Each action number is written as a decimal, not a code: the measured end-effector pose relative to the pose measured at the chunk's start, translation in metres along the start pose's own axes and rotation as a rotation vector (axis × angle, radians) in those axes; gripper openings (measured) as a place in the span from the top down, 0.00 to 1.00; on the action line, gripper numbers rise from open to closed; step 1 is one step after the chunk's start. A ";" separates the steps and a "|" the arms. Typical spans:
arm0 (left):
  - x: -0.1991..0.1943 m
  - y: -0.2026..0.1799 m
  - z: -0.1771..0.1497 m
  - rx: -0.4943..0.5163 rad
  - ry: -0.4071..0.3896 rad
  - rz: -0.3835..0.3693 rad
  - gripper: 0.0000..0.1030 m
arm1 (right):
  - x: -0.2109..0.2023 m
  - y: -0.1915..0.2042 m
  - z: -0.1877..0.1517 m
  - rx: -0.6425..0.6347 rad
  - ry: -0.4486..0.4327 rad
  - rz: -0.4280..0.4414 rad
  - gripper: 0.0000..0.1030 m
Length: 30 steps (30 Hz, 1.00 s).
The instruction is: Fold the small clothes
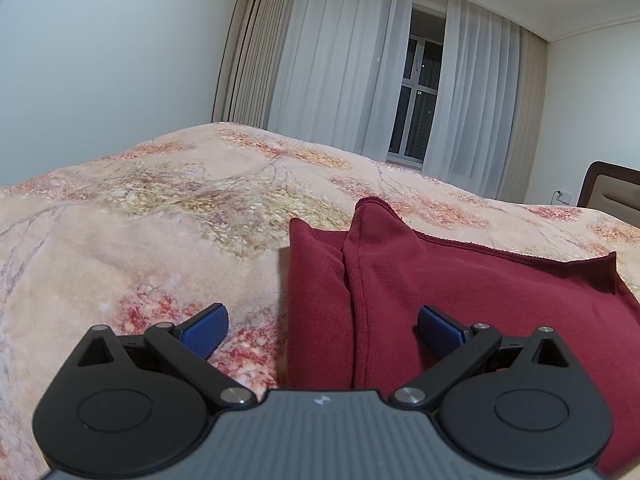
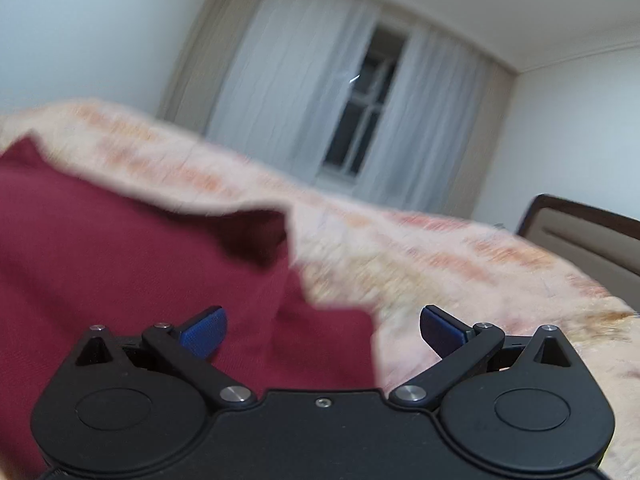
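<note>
Left tool (image 1: 322,330): jaws stand wide apart, clamped on nothing, low over the bed (image 1: 140,216). Its left pad is above the floral cover; its right pad is above the near-left part of the red garment (image 1: 460,280).

The garment lies on the cover, right of centre in the left view, with a raised fold or ridge along its left edge and a hemmed edge on the far side.

Judgement: knit cloth, light, soft and limp, not slippery, not fragile. It will sag and crease if taken at one point. Best holds are hemmed corners or the ridge.

Right tool (image 2: 323,330): jaws likewise wide apart and empty, straddling the garment's near-right edge. This view is blurred; finer detail cannot be told.
</note>
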<state>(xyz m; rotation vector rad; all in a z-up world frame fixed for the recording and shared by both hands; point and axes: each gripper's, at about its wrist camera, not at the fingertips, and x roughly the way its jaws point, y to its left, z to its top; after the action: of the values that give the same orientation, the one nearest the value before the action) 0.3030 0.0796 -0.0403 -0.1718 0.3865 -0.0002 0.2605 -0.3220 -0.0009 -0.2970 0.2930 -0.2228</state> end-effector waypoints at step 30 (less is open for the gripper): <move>-0.001 0.001 -0.001 -0.004 -0.004 -0.004 0.00 | 0.023 0.060 0.063 -0.212 -0.046 0.142 0.01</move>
<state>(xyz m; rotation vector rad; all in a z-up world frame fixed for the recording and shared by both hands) 0.3015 0.0801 -0.0411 -0.1760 0.3820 -0.0028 0.3117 -0.2560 0.0315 -0.4882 0.2911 -0.0447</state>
